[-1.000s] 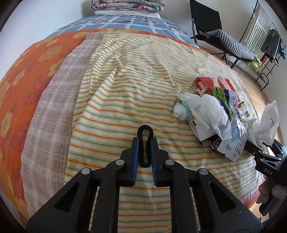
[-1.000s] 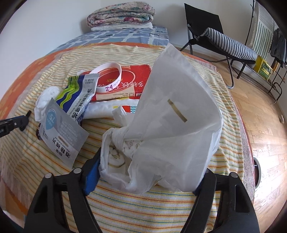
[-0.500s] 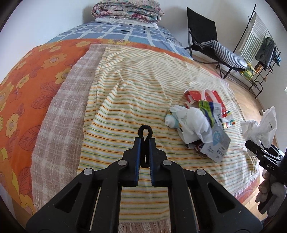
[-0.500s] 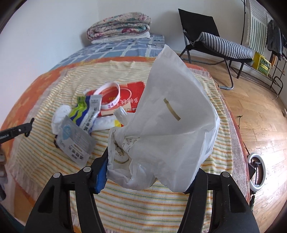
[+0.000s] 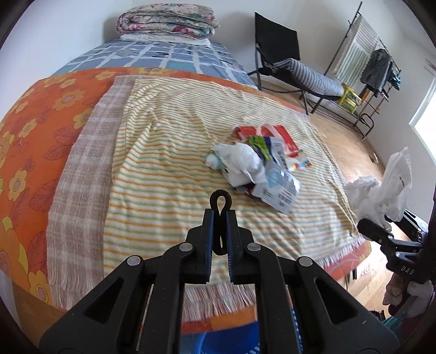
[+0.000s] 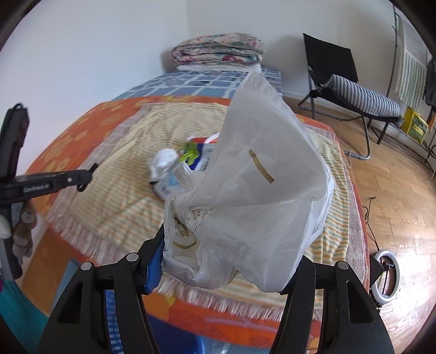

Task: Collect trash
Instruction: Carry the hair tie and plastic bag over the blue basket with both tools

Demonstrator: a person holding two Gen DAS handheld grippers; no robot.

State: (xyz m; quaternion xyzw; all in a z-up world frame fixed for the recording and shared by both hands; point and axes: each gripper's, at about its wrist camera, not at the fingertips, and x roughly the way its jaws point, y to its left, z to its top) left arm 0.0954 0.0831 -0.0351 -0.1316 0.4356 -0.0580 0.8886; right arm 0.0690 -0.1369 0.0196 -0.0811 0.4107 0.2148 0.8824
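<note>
My left gripper (image 5: 220,215) is shut on a black hair tie (image 5: 220,200) and holds it above the near edge of the striped blanket (image 5: 169,152). My right gripper (image 6: 226,253) is shut on a white plastic bag (image 6: 253,185), held up off the bed; the bag hides its fingertips. The bag also shows in the left wrist view (image 5: 389,182). A pile of trash (image 5: 259,163) lies on the blanket: crumpled white tissue, foil packets, a red packet and a white band. It shows blurred in the right wrist view (image 6: 174,168), behind the bag.
The bed has an orange flowered cover (image 5: 32,130) and folded quilts (image 5: 166,20) at the far end. A black chair (image 5: 288,60) and a drying rack (image 5: 368,60) stand on the wooden floor to the right. A ring light (image 6: 385,275) lies on the floor.
Both grippers have pulled back from the bed and risen; the trash pile looks smaller and farther. The bed's front edge and fringe have come into view. Both grips are unchanged.
</note>
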